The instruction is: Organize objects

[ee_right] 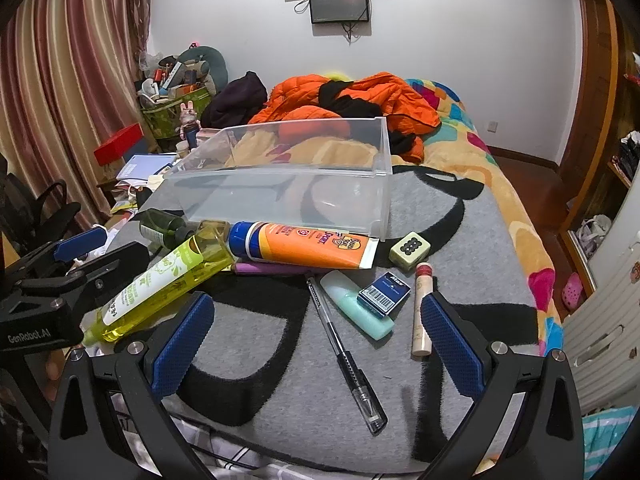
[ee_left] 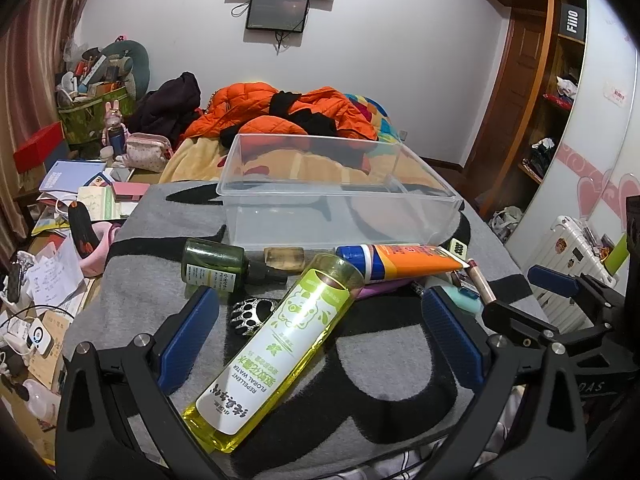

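Left gripper (ee_left: 320,336): spread wide, holding nothing.
Right gripper (ee_right: 318,334): wide too, bare.
Yellow bottle (ee_left: 276,344): "REPELLENT FLORAL WATER", between the left fingers.
Orange tube (ee_right: 308,245): "Sport", 12 o'clock.
Clear bin (ee_right: 288,184): behind, 12 o'clock.

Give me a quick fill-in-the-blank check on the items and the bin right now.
1. The clear plastic bin holds ____ items.
2. The yellow bottle lies between the fingers of the ____ hand-held gripper.
3. The cap of the orange sunscreen tube is coloured ____.
4. The black pen lies in front of the ____ hand-held gripper.

Missing words: no; left; blue; right
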`<state>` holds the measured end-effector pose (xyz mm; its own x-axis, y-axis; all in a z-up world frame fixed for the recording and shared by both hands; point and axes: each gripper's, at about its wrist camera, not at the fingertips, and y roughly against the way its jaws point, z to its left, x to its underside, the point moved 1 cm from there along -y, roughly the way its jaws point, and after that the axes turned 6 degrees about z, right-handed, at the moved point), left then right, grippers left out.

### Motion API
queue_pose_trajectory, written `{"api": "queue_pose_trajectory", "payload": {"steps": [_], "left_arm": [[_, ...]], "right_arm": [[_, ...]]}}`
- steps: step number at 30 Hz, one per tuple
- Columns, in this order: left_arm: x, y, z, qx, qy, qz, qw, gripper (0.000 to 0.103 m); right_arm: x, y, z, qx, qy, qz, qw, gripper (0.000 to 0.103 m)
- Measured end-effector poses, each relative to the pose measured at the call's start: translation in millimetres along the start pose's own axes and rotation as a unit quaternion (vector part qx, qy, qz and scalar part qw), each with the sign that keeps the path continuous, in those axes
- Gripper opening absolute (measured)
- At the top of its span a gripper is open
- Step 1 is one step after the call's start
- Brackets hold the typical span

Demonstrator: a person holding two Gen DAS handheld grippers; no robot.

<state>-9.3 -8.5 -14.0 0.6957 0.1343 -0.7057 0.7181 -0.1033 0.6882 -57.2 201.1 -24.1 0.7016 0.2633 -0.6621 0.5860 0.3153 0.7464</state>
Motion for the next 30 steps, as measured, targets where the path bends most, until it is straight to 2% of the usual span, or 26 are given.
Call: {"api": "queue_pose_trajectory", "payload": {"steps": [3, 5, 9, 16, 19, 23, 27, 30], "left_arm": [[0.2, -0.5, -1.2, -0.003, -0.005, -0.003, 1.0, 0.099], [0.0, -1.7, -1.8, -0.003, -0.009, 0.001, 1.0, 0.081], [1.4, -7.8, 3.5, 0.016, 0.0, 0.019, 0.9997, 0.08], [7.9, -16.5, 13.5, 0.0, 0.0, 0.036, 0.9994, 0.08], [10.3, -25.0, 19.8, -0.004, -0.002, 0.052, 0.9986, 0.08], [11.7, -35.3, 23.0, -0.006, -0.014, 0.069, 0.9975, 0.08], [10.7, -47.0, 20.6, 0.003, -0.029, 0.085, 0.996, 0.08], [8.6, -55.6, 18.0, 0.009, -0.038, 0.093, 0.9949, 0.08]], "right_arm": [[-0.4, -1.7, -2.6, -0.001, -0.003, 0.001, 1.0, 0.103], [-1.8, -2.8, -6.5, -0.004, -0.007, 0.0, 1.0, 0.102], [-2.4, -4.0, -14.5, -0.013, -0.012, 0.0, 1.0, 0.101], [2.1, -12.9, -24.5, -0.006, -0.011, 0.019, 1.0, 0.093], [6.4, -23.3, -27.3, -0.013, -0.009, 0.041, 0.999, 0.079], [11.5, -34.6, -27.3, -0.027, -0.005, 0.061, 0.998, 0.067], [13.4, -44.4, -25.4, -0.04, -0.002, 0.078, 0.996, 0.049], [13.6, -51.1, -24.1, -0.043, 0.002, 0.086, 0.995, 0.044]]}}
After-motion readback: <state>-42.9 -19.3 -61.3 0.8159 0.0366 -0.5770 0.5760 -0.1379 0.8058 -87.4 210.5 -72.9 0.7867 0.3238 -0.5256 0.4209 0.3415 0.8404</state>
